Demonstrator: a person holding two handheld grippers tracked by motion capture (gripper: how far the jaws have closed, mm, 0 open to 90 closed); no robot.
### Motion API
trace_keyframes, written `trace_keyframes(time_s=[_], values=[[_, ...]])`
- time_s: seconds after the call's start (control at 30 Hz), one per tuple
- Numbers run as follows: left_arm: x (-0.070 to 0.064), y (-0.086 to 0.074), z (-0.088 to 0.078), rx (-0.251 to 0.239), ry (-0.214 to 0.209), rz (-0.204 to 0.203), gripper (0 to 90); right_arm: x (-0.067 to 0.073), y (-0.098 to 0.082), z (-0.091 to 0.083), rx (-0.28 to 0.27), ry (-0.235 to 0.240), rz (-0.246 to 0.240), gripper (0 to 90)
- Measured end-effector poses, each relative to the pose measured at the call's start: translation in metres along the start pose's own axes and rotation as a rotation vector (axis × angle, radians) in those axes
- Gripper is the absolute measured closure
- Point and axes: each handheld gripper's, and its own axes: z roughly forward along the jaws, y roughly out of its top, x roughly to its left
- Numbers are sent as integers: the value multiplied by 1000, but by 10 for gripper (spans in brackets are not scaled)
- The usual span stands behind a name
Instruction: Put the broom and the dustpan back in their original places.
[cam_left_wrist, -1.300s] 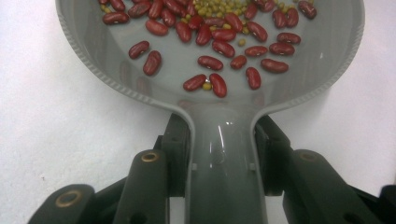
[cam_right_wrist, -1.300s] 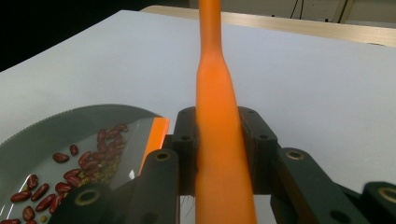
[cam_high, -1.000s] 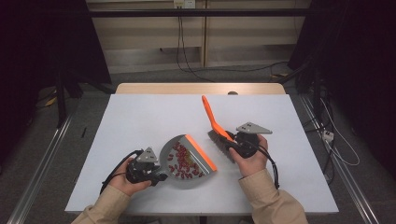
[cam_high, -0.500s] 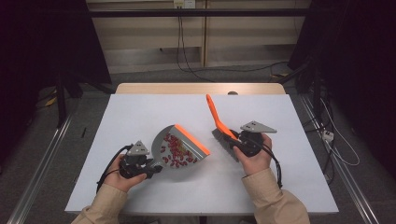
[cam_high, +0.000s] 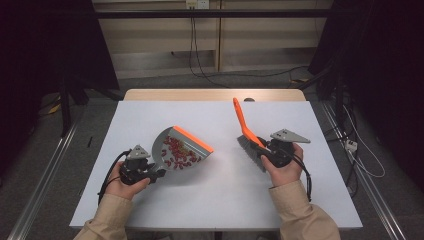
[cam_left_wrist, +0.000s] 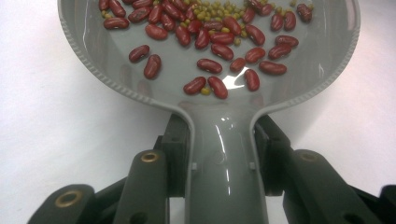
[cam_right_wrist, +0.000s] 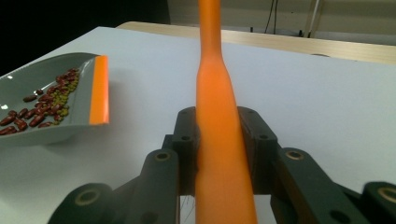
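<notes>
A: Left hand-held gripper (cam_high: 152, 175), low on the left side of the table (cam_high: 220, 200): clamped on what?

B: Clamped on the grey handle of the dustpan (cam_left_wrist: 224, 84), one black jaw pressed against each side of the neck, as seen in the left gripper view.

A: And inside the dustpan?

B: Red kidney beans (cam_left_wrist: 212, 65) scattered across the grey floor, thickest toward the far end, mixed with small yellow-green beans (cam_left_wrist: 217, 11); possibly mung beans, though too small to tell for sure. Orange lip (cam_high: 192, 138) along the open front edge, pointing toward the table's far right in the high view.

A: Resting on the table or lifted?

B: Hard to tell from above; close over the white surface at least.

A: Right hand-held gripper (cam_high: 266, 152)?

B: Closed tight on the orange handle of the brush (cam_right_wrist: 219, 140), jaws squeezed against both flanks. Handle running up and away from the jaws toward the far edge of the table; dark bristles (cam_high: 251, 153) at the near end, just beside the right hand (cam_high: 282, 167).

A: Brush against dustpan?

B: Well apart, bare white table between them. Dustpan left of centre, brush right of centre.
</notes>
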Motion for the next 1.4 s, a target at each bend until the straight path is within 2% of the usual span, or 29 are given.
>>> trace_keyframes(time_s=[0.3,0.4,0.47,0.6,0.77,0.83,0.9,0.97,1.4], values=[[16,-3,0,-4,76,-74,633,-16,-5,-7,10,-38,15,711],[22,-5,1,3,106,-88,633,-20,-6,-10,7,-46,16,712],[25,-6,2,3,117,-112,633,-23,-6,-12,2,-54,15,712],[29,-8,2,3,141,-132,633,-32,-7,-16,6,-71,18,712],[32,-8,1,11,141,-149,633,-44,-9,-23,4,-104,30,712],[32,-8,2,2,158,-149,632,-50,-10,-25,2,-118,38,711],[33,-8,2,11,147,-157,632,-55,-11,-28,0,-132,38,711],[34,-8,3,17,160,-155,633,-59,-12,-31,1,-144,43,711],[40,-10,6,25,193,-186,632,-73,-18,-35,18,-193,27,712]])
